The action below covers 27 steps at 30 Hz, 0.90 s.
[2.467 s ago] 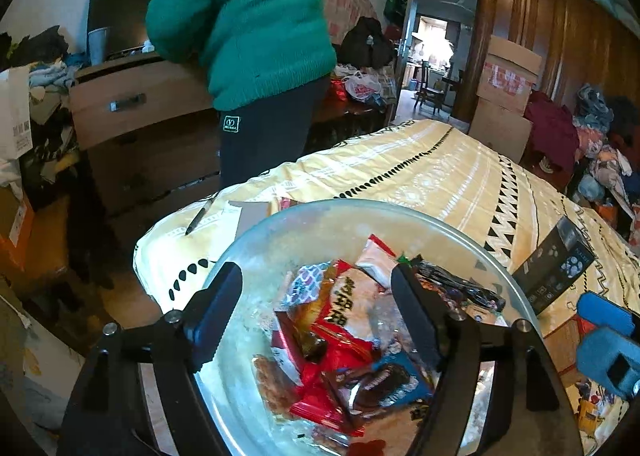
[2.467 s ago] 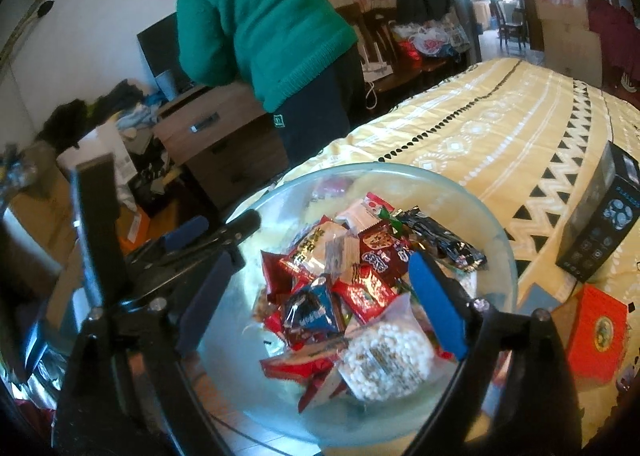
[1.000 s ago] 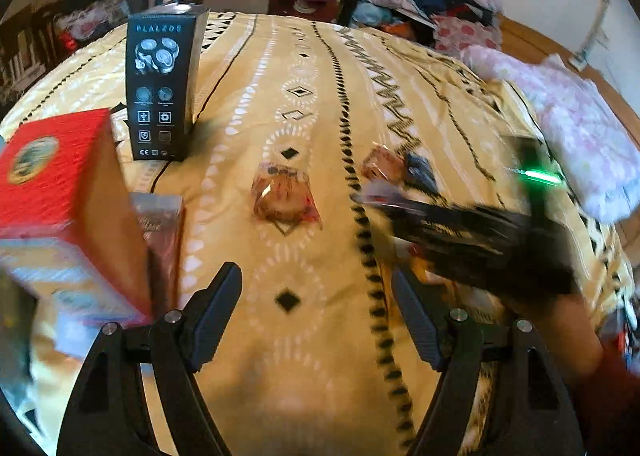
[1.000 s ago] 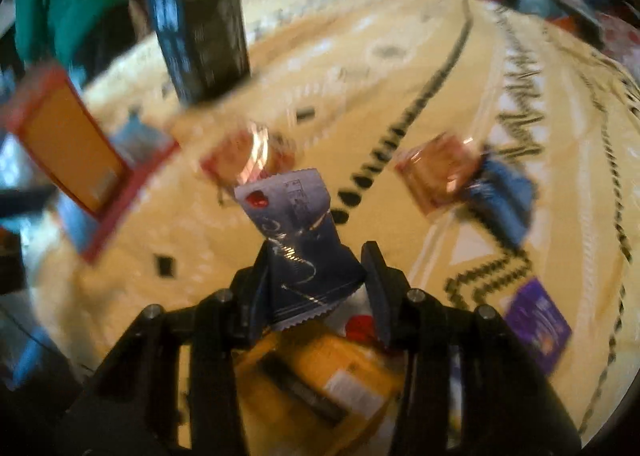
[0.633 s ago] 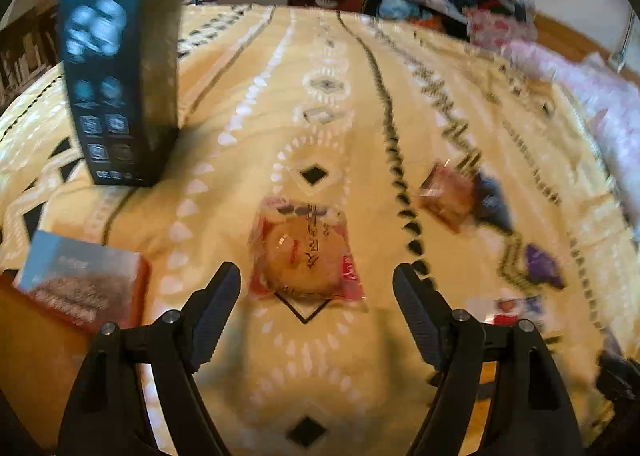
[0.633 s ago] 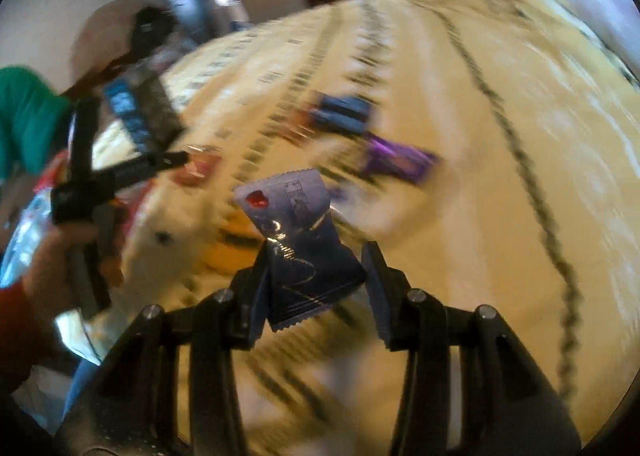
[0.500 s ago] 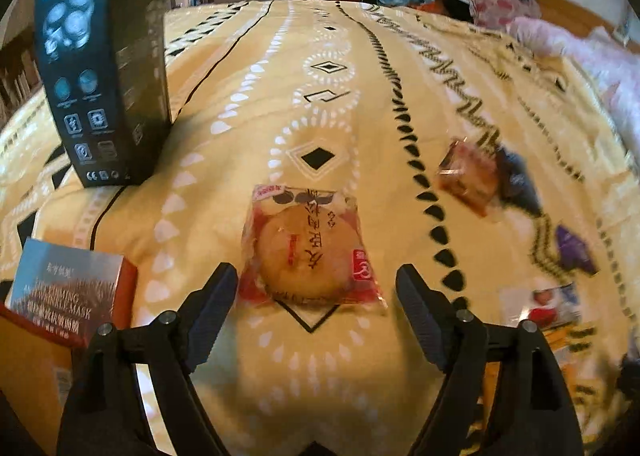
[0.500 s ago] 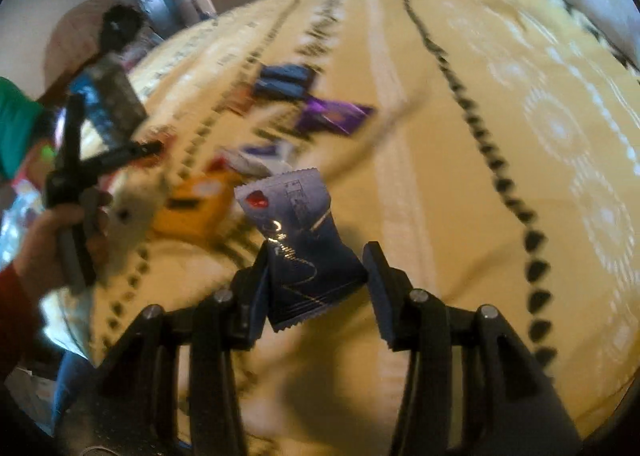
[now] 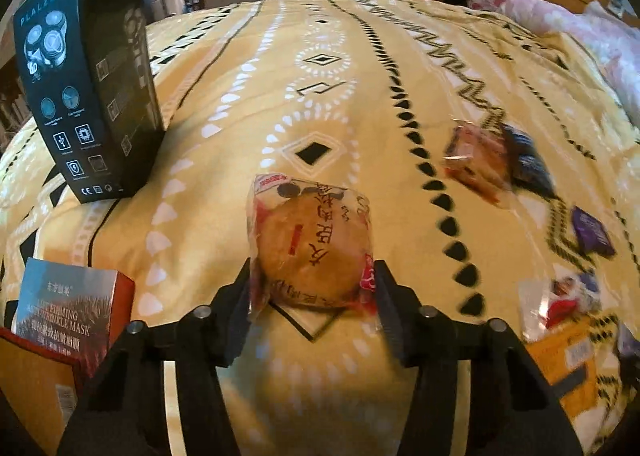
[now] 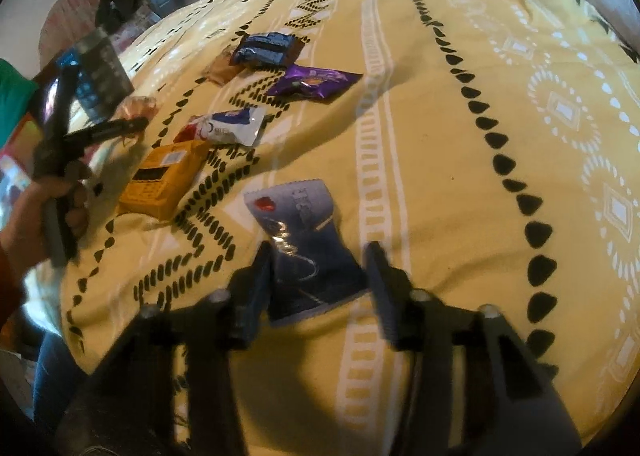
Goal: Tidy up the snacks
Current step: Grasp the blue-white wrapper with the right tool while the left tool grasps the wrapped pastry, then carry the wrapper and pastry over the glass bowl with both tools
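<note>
Our left gripper tilts steeply down, jaws just closed onto the clear-wrapped round pastry lying on the yellow patterned bedspread. Our right gripper, equally tilted, clamps a blue-grey foil snack packet.

In the left wrist view the brown packet and the dark packet beside it are smeared, their print unreadable. The orange box runs off the right edge, as does the red box on the left. In the right wrist view the hand is blurred, and the blue packet's lettering cannot be read.
</note>
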Available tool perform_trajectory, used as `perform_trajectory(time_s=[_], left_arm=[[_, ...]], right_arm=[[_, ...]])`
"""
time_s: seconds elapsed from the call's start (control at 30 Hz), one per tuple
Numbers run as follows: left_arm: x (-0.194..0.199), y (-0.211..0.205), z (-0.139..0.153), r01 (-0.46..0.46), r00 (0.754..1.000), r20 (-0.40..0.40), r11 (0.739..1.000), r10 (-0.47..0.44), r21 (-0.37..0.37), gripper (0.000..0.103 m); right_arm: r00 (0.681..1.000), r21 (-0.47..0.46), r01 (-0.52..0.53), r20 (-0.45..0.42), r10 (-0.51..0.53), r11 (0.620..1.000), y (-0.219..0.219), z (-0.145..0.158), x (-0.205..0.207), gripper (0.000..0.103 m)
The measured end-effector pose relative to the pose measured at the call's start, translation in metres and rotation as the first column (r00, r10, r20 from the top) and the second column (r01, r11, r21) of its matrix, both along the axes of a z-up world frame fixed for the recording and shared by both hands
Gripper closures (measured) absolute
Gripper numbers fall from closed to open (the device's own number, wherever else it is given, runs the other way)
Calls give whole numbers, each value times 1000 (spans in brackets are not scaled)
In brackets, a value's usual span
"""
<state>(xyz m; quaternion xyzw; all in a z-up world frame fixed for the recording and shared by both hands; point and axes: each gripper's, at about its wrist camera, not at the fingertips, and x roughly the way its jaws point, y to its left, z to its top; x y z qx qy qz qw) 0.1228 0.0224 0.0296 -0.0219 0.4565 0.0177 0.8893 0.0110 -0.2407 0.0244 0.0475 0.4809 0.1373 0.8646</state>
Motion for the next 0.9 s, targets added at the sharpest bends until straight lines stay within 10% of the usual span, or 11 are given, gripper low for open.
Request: perform_trajectory(time_s=[0.57,0.9], left_arm=[[-102,0,160,147,959,263,982,-111,-122,48],[-155,84,228,-3,935,352,995,38,-98,48]], right_arm=[[984,91,33,169,-48,995,8,76,-19,59],[961,138,-96,270,55,986,69,139,-14,59]])
